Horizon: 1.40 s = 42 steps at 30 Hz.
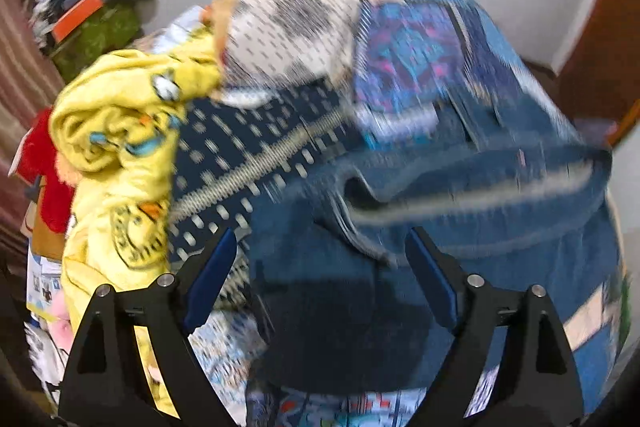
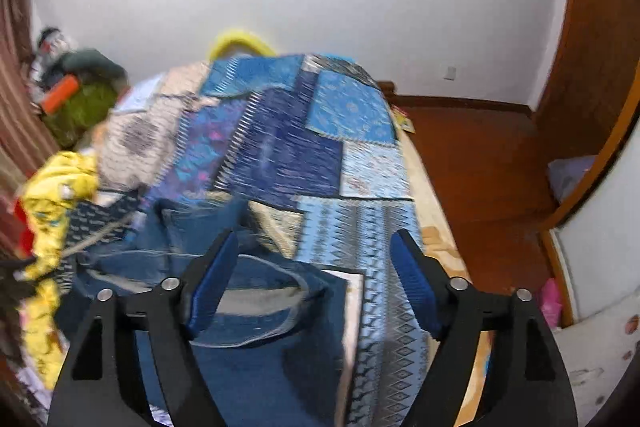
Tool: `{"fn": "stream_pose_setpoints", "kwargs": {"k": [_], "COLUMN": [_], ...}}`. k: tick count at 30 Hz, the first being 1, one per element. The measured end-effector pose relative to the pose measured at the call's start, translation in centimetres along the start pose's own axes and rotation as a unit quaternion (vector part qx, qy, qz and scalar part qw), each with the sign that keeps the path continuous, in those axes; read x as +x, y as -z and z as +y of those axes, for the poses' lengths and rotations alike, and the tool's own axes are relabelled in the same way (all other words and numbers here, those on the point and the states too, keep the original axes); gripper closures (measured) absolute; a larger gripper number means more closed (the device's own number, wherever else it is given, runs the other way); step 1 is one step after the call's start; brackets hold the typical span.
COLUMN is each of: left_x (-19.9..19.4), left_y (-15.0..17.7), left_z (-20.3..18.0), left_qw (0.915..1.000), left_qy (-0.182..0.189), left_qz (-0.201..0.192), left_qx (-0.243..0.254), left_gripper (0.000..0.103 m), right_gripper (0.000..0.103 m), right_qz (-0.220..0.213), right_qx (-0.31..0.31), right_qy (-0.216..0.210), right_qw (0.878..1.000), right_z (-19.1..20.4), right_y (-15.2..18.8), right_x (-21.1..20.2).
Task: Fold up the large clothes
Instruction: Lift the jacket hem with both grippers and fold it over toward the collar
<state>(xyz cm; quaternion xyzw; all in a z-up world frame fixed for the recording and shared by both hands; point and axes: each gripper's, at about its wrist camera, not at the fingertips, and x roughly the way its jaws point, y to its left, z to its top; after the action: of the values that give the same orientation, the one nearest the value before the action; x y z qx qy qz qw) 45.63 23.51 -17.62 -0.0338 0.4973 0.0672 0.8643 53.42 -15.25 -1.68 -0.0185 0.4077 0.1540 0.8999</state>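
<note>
Right wrist: one jeans (image 2: 248, 307), one yellow garment (image 2: 52, 211).

Each claw (image 1: 320, 267) (image 2: 314, 275): black angular frame, blue pads, silver screws

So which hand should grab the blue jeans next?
Probably left: the open left gripper hangs over the blue denim jeans. The open right gripper sits nearer their edge.
</note>
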Motion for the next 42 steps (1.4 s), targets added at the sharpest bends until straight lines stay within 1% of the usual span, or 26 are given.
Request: {"fn": "stream_pose_setpoints", "kwargs": {"k": [1, 4, 7, 9, 12, 14, 16, 18, 19, 23, 25, 27, 29, 30, 31, 32, 33, 34, 36, 38, 40, 42], "left_x": [0.2, 1.6, 3.0, 3.6, 4.1, 4.9, 5.9, 6.6, 7.0, 8.5, 8.6, 8.6, 8.0, 7.3, 6.8, 6.3, 5.6, 4.8, 3.9, 3.5, 3.2, 3.4], "left_y": [0.6, 3.3, 5.4, 6.2, 6.3, 5.7, 4.7, 3.5, 2.7, -0.5, -2.7, -4.3, -5.7, -6.5, -7.0, -7.4, -7.7, -7.6, -6.9, -6.0, -4.2, -2.7], "left_z": [-0.8, -3.2, -5.1, -5.9, -6.5, -6.5, -6.3, -5.8, -5.6, -3.5, -2.5, -1.9, -1.5, -1.3, -1.1, -0.8, -0.5, -0.3, -0.3, -0.7, -1.5, -2.6], "left_qw": [0.9999, 0.9988, 0.9973, 0.9972, 0.9982, 0.9985, 0.9987, 0.9991, 0.9994, 0.9995, 0.9996, 0.9997, 0.9985, 0.9962, 0.9955, 0.9956, 0.9956, 0.9950, 0.9954, 0.9965, 0.9979, 0.9989], "left_qy": [0.002, 0.012, 0.032, 0.034, 0.028, 0.026, 0.029, 0.025, 0.016, -0.007, -0.024, -0.021, -0.054, -0.080, -0.083, -0.076, -0.068, -0.063, -0.051, -0.036, -0.015, -0.006], "left_qz": [0.006, 0.028, 0.048, 0.046, 0.024, 0.021, 0.026, 0.022, 0.020, 0.029, 0.016, 0.011, -0.011, -0.034, -0.044, -0.049, -0.057, -0.067, -0.074, -0.070, -0.059, -0.046], "left_qx": [0.010, 0.037, 0.046, 0.049, 0.047, 0.043, 0.034, 0.027, 0.023, -0.002, -0.009, -0.006, -0.007, -0.010, -0.013, -0.022, -0.032, -0.038, -0.034, -0.029, -0.024, -0.010], "left_gripper": [0.017, 0.017, 0.017, 0.015, 0.007, 0.005, 0.003, 0.003, 0.003, 0.004, 0.004, 0.004, 0.004, 0.004, 0.004, 0.004, 0.004, 0.004, 0.004, 0.004, 0.004, 0.004], "right_gripper": [0.021, 0.017, 0.017, 0.017, 0.017, 0.017, 0.017, 0.017, 0.017, 0.017, 0.017, 0.017, 0.017, 0.017, 0.017, 0.017, 0.017, 0.017, 0.017, 0.017, 0.017, 0.017], "right_qz": [-0.001, 0.002, 0.027, 0.051, 0.088, 0.117, 0.141, 0.142, 0.140, 0.154, 0.151, 0.137, 0.115, 0.087, 0.071, 0.059, 0.056, 0.055, 0.055, 0.053, 0.052, 0.058], "right_qx": [-0.005, -0.036, -0.060, -0.070, -0.091, -0.115, -0.136, -0.144, -0.142, -0.114, -0.095, -0.071, -0.038, -0.015, -0.004, 0.008, 0.015, 0.020, 0.012, -0.018, -0.040, -0.058], "right_qy": [-0.008, -0.027, -0.035, -0.040, -0.038, -0.032, -0.024, -0.024, -0.029, -0.028, -0.022, -0.012, -0.015, -0.002, 0.007, 0.005, -0.003, -0.023, -0.036, -0.041, -0.049, -0.061], "right_qw": [1.000, 0.999, 0.997, 0.995, 0.991, 0.986, 0.980, 0.979, 0.979, 0.981, 0.984, 0.988, 0.993, 0.996, 0.997, 0.998, 0.998, 0.998, 0.998, 0.998, 0.997, 0.995], "right_z": [0.3, 1.9, 3.6, 4.4, 5.4, 6.4, 7.1, 7.6, 7.7, 8.0, 8.1, 8.1, 7.8, 7.6, 7.4, 7.3, 7.4, 7.6, 8.6, 10.1, 11.4, 12.3], "right_y": [0.3, 2.5, 5.8, 8.3, 10.9, 12.1, 12.9, 12.7, 12.2, 9.1, 7.3, 5.5, 4.7, 4.0, 3.7, 3.4, 3.5, 3.6, 4.1, 5.0, 6.0, 7.1], "right_x": [-0.4, -0.6, 0.9, 2.5, 5.1, 7.1, 8.8, 10.1, 10.5, 13.4, 14.8, 15.7, 15.5, 15.0, 14.5, 13.9, 13.5, 13.0, 12.3, 11.1, 10.3, 10.2]}}
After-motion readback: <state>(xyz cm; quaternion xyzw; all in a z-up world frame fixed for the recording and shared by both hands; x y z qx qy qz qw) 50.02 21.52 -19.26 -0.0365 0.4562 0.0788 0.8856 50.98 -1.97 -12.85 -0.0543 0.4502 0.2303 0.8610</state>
